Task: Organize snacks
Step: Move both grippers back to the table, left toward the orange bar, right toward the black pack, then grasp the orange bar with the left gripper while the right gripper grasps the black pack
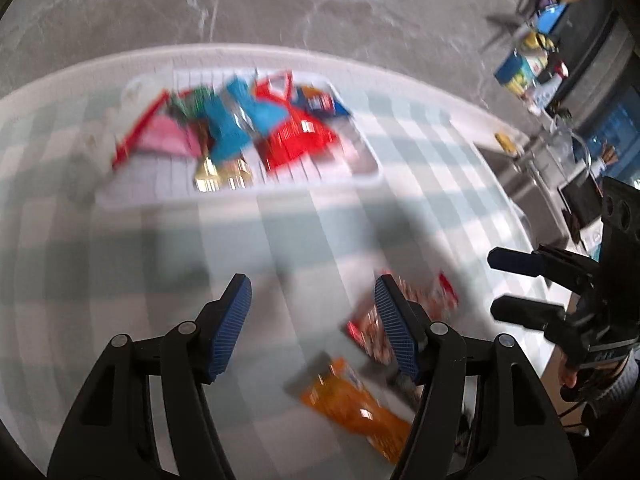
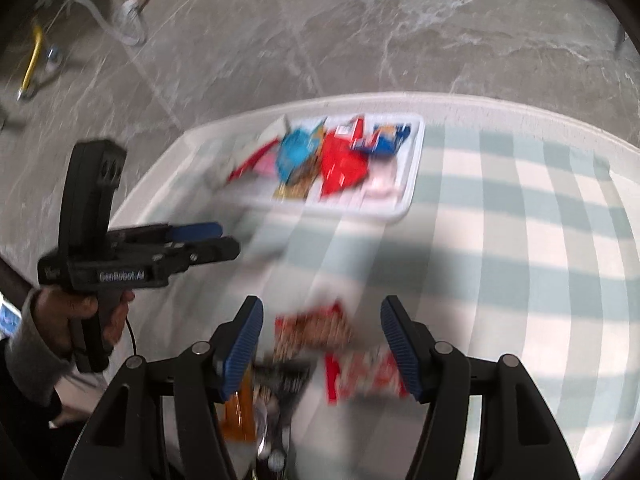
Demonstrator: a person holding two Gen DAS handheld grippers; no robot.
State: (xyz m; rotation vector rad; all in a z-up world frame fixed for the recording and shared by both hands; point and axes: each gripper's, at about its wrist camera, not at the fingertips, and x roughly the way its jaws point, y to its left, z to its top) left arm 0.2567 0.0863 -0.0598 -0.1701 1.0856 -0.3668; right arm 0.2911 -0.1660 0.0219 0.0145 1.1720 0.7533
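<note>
- Table w/ checked cloth (image 1: 400, 128); white tray (image 1: 372, 168) sits near its far edge, already w/ many snack packs in it.
- Still loose on the cloth, near edge: red patterned pack (image 2: 312, 332), red-white pack (image 2: 364, 376), orange pack (image 1: 352, 404), and a dark pack (image 2: 280, 384).
- Right gripper (image 2: 322, 340): fingers apart, nothing between the pads. The red patterned pack lies just below and between them, its long axis about across the gap; I judge this hand the nearer one.
- Left gripper (image 1: 312, 320): fingers apart also, empty. The loose packs lie off to its right side, the red one partly behind its right finger.
- Tray is well apart from both grippers, straight ahead.
- Hard to see: strong blur, no labels readable; orange pack is cut off by fingers in both views; dark pack unclear.
</note>
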